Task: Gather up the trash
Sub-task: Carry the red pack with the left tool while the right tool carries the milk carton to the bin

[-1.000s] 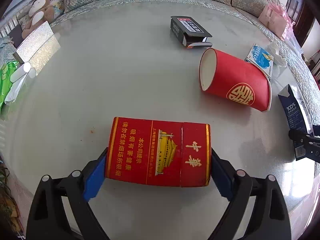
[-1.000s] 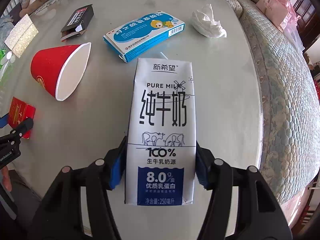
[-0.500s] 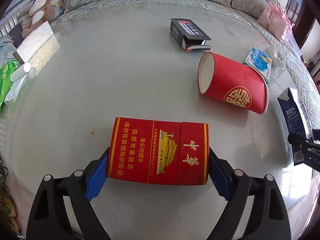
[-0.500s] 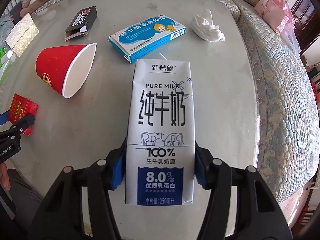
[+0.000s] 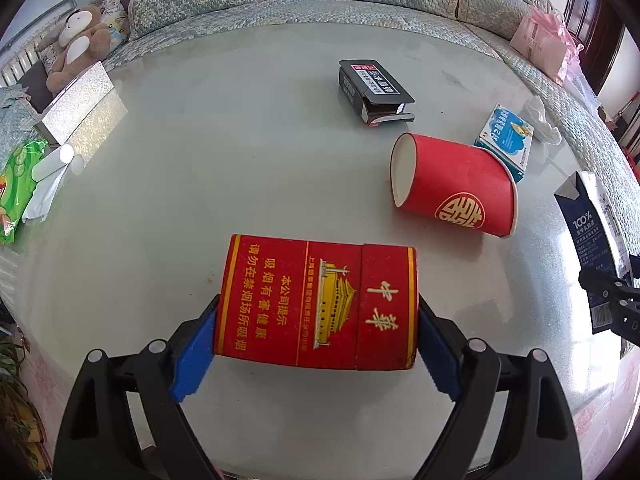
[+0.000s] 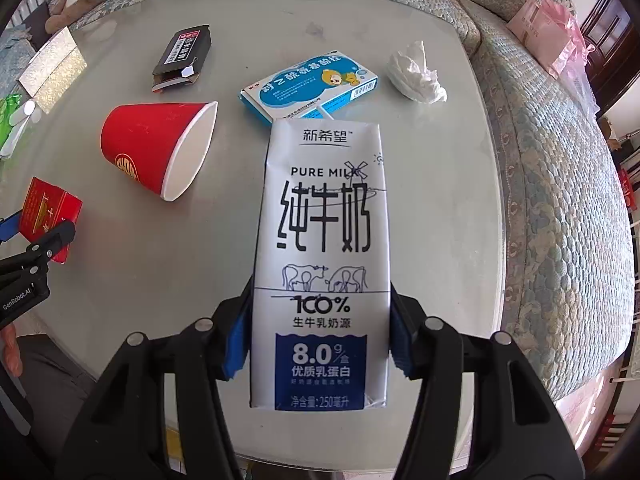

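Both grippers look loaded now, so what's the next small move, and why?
Probably lift both straight up and carry them off to the bin. The left gripper has just closed on the red cigarette pack, and the right gripper clamps the milk carton. The red paper cup, blue box and tissue remain on the table.

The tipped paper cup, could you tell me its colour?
Red paper cup, gold emblem, white inside; left wrist view.
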The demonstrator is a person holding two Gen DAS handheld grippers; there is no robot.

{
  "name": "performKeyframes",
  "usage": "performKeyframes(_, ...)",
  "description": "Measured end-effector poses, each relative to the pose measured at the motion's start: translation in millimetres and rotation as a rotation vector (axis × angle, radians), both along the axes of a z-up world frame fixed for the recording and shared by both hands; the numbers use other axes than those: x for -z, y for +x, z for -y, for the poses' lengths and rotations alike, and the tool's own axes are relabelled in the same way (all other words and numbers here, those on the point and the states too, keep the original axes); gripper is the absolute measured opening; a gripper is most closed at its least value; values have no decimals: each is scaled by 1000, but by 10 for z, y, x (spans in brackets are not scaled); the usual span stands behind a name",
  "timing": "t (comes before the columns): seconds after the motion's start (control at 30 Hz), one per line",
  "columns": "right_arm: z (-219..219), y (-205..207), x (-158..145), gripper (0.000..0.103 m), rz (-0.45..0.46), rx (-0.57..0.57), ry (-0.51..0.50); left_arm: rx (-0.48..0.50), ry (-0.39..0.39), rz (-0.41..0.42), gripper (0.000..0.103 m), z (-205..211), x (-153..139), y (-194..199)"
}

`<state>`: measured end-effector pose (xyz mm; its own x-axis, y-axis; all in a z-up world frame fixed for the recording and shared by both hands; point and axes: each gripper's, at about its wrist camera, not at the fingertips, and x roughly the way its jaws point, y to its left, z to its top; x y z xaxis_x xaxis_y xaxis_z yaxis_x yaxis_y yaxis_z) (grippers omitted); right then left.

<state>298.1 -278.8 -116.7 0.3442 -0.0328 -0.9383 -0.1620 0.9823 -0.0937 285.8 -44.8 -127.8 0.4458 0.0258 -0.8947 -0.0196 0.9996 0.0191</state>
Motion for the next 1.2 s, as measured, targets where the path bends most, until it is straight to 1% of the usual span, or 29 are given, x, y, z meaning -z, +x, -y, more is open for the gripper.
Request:
performKeyframes(0.3, -84, -133, -134, 56, 15, -1, -3, 15, 0, 16, 85, -20, -137, -110)
performKeyframes(0.5, -202, -355, -294, 56, 41, -2, 12, 31, 6, 38, 85, -77, -268, -294)
performKeyframes(0.63, -345, -584, -367, 56, 55, -6, 21, 46, 14, 62, 85, -148, -370, -499)
performKeyframes(0.83, -632, -1036, -411, 56, 72, -13, 65, 69, 24, 93, 85, -305, -474, -917)
performKeyframes(1.03, -905, -1492, -396, 56, 74, -21, 94, 77, 28, 109, 85, -492, -504, -1349)
performKeyframes(1.2, -1038, -1800, -355, 56, 70, -26, 111, 77, 32, 117, 85, -608, -487, -1666)
